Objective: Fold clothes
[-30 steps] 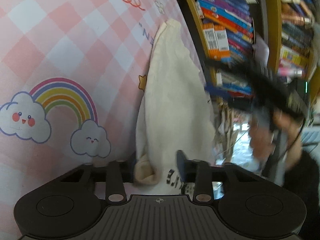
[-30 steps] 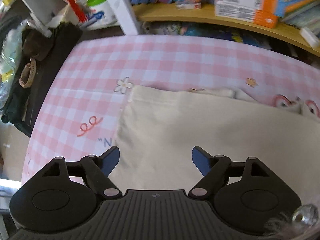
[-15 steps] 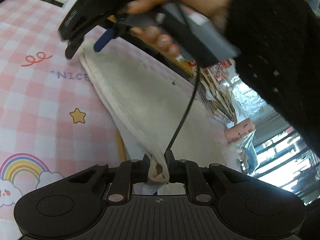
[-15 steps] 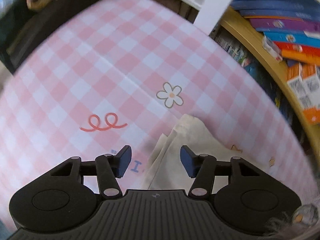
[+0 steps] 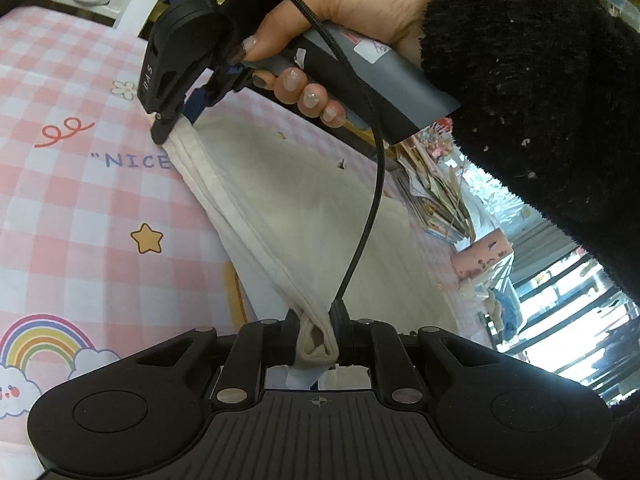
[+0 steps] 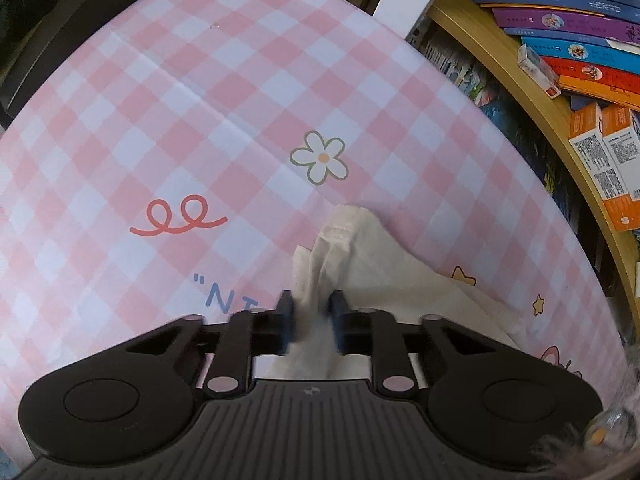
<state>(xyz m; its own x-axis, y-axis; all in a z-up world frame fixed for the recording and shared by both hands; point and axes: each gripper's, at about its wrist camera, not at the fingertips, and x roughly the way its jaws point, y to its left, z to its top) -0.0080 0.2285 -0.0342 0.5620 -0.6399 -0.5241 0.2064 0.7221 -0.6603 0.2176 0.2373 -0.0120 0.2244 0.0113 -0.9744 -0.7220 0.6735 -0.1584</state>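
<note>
Grippers, left (image 5: 314, 336), right (image 6: 311, 312): both seemingly pinching cream garment (image 5: 304, 208).

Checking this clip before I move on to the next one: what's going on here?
A person is folding a cream garment on a pink checked tablecloth, with a handheld gripper in each hand. The left gripper is clamped on one bunched end of the cloth. The right gripper has just been closing its jaws on the far corner, with the fabric between them. The hemmed edge runs raised between the two grips; the rest lies on the table.
</note>
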